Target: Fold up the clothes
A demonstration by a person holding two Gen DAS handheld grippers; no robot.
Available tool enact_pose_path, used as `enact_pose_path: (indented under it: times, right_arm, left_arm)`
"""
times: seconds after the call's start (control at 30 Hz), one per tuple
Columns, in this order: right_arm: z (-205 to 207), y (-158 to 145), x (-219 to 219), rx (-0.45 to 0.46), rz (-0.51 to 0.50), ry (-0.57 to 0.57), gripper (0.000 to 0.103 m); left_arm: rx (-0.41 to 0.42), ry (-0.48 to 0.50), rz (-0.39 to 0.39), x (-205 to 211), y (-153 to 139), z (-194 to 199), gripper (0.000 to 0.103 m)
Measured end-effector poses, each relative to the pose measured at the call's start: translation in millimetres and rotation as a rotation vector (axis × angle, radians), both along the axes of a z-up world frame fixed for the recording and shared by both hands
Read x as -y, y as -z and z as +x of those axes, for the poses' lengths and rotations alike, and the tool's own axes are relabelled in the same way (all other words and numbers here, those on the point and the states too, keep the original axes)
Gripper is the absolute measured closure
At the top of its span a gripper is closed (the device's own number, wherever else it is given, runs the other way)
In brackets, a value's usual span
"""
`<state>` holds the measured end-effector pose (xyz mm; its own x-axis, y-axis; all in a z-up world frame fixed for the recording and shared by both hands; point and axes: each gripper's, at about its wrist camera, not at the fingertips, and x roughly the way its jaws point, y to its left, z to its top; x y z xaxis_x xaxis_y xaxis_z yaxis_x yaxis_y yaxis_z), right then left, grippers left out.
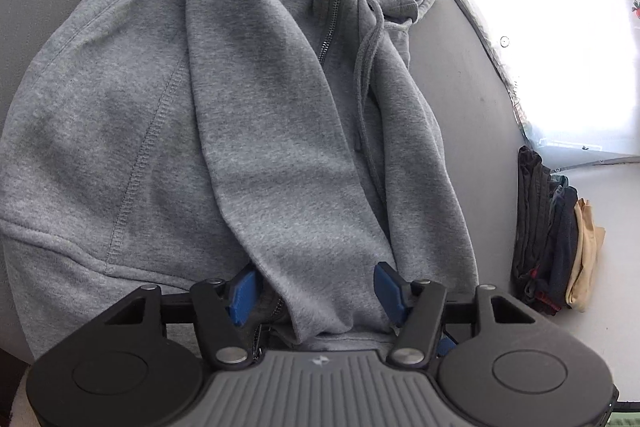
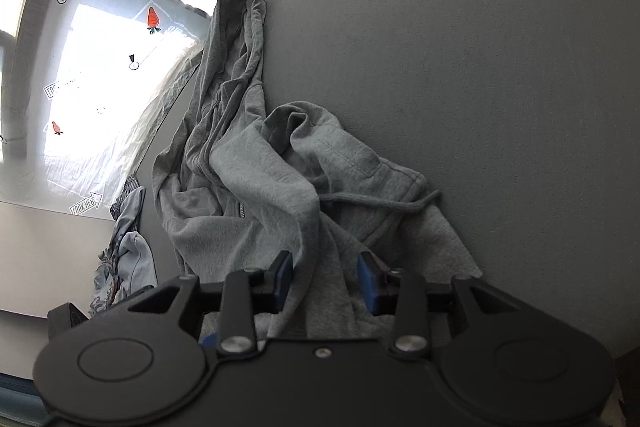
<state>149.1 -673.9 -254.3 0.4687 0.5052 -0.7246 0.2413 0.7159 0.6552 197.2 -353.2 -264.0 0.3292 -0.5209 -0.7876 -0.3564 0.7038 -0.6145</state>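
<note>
A grey zip-up hoodie (image 1: 224,115) lies spread on the grey table (image 1: 452,75), hood and drawstrings at the far end. A long fold of it, likely a sleeve, runs down between the blue pads of my left gripper (image 1: 316,293), whose jaws stand apart around the cloth. In the right wrist view the same hoodie (image 2: 256,179) lies bunched. A hanging fold passes between the blue pads of my right gripper (image 2: 326,281), whose jaws also stand apart.
A stack of folded dark and tan clothes (image 1: 552,235) sits at the table's right edge. A crumpled pale-blue garment (image 2: 128,251) lies at the table's left edge. A bright window with stickers (image 2: 100,67) lies beyond the table (image 2: 480,67).
</note>
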Motion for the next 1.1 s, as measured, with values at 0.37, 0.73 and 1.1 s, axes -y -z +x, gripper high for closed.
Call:
enact_pose_path:
  times: [0.37,0.73,1.1]
  right_arm:
    - [-3,11,-34,-0.054,-0.062,-0.007,0.049]
    - [-11,17,-16,-0.086,0.040,0.111,0.095]
    - [-9,-51,15,0.081,0.083,0.125,0.096]
  left_arm:
    - [-0.042,0.052,-0.117,3,23,0,0.070]
    - [0.004,0.061,-0.068,4,10,-2,0.102]
    - [0.200,-0.178,0.072,-71,-60,-9,0.102]
